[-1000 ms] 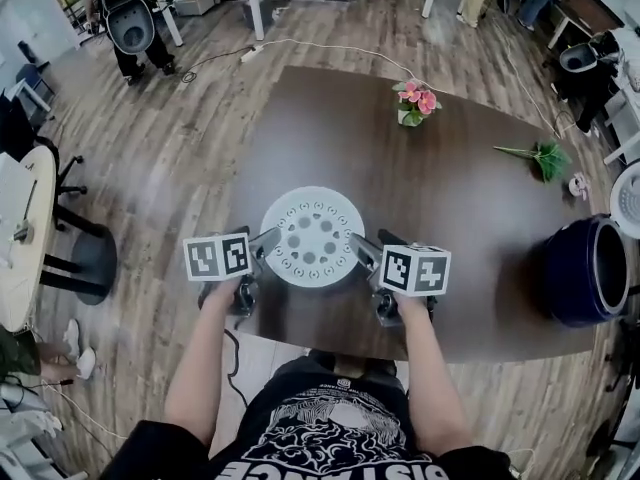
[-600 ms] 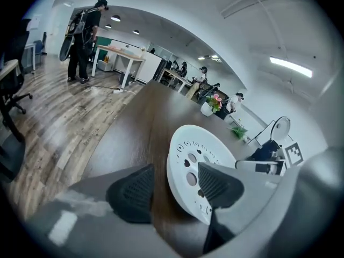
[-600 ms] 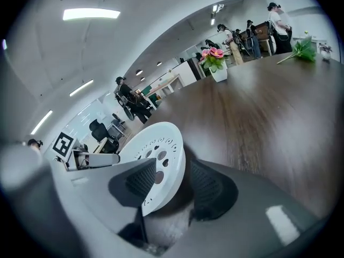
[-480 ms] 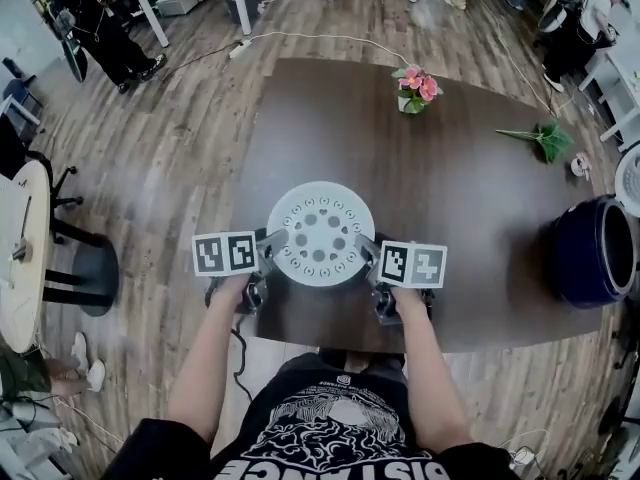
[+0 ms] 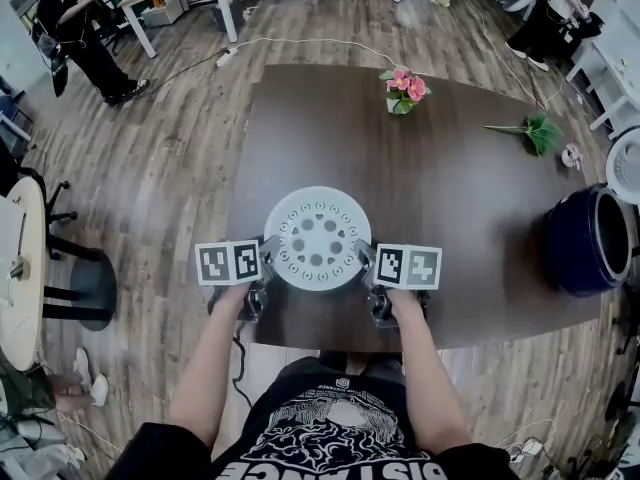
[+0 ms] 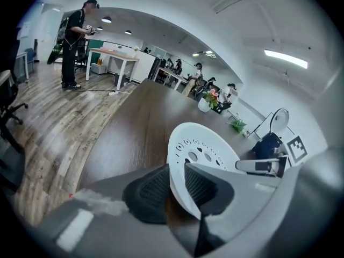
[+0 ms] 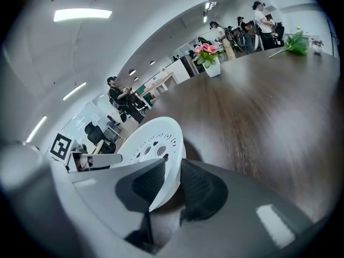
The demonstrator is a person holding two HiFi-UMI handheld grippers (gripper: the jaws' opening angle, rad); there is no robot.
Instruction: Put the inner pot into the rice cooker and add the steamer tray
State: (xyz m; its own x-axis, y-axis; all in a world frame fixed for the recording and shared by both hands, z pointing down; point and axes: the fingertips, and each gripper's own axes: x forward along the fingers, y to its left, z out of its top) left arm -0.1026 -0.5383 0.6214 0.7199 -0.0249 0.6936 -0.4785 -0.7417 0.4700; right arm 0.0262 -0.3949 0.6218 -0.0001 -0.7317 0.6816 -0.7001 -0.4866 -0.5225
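**A:** Any writing you can read?

**B:** Very little. The cubes on my grippers carry only black-and-white square patterns, no letters. My black T-shirt [image 5: 340,423] has big white print, but the bottom edge clips it. It looks like "DISTANCE", though I won't swear to it.

**A:** Where's the steamer tray?

**B:** The steamer tray [image 5: 316,238] is by the near edge of the table [image 5: 450,198], right in front of me and between my two grippers. It's a round, shallow white disc that looks like plastic. It has a ring of round holes in the middle and small slots out toward the rim.

**A:** And your grippers?

**B:** My left gripper [image 5: 268,249] has the tray's left rim between its jaws, and my right gripper [image 5: 363,255] has the right rim. Both pairs of jaws are closing. The black ribbed pads sit against the thin white edge, one above it and one below. The jaw bodies are smooth grey.

**A:** And the cooker?

**B:** The rice cooker [image 5: 590,253] is well off to my right. It's a glossy dark-blue drum with its pale lid up. The tabletop is dark brown with a wood grain. At the far side there are pink flowers [image 5: 403,90] in a white pot and a green sprig [image 5: 535,133].
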